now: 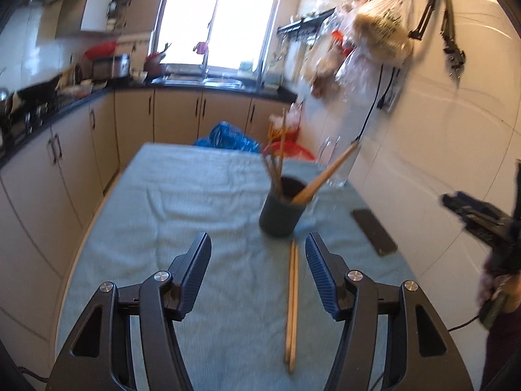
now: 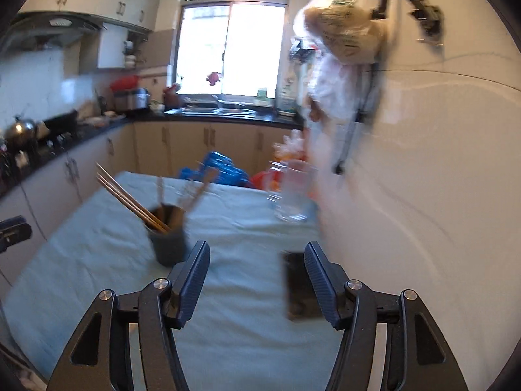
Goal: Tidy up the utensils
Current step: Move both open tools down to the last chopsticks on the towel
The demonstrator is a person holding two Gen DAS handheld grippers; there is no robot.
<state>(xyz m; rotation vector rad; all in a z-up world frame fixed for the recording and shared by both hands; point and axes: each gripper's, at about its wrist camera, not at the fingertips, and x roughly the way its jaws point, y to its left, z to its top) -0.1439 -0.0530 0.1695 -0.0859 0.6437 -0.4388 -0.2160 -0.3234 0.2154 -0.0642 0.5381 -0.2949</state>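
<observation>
Hovering with jaws apart and empty, the left gripper [image 1: 258, 270] sits above a pair of chopsticks [image 1: 292, 306] lying on the teal cloth [image 1: 182, 202] just before the dark holder cup [image 1: 282, 208]. Next move, likely: lower, pinch them, and lift into the cup. The right gripper [image 2: 257, 273] is also open, holding nothing.

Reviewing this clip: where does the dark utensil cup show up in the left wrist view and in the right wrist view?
Left wrist view: the dark utensil cup stands right of centre on the teal cloth, just beyond the loose chopsticks.
Right wrist view: the cup sits left of centre, blurred, chopsticks leaning out to its left.
Shared landmark: the bright window above the sink.
</observation>
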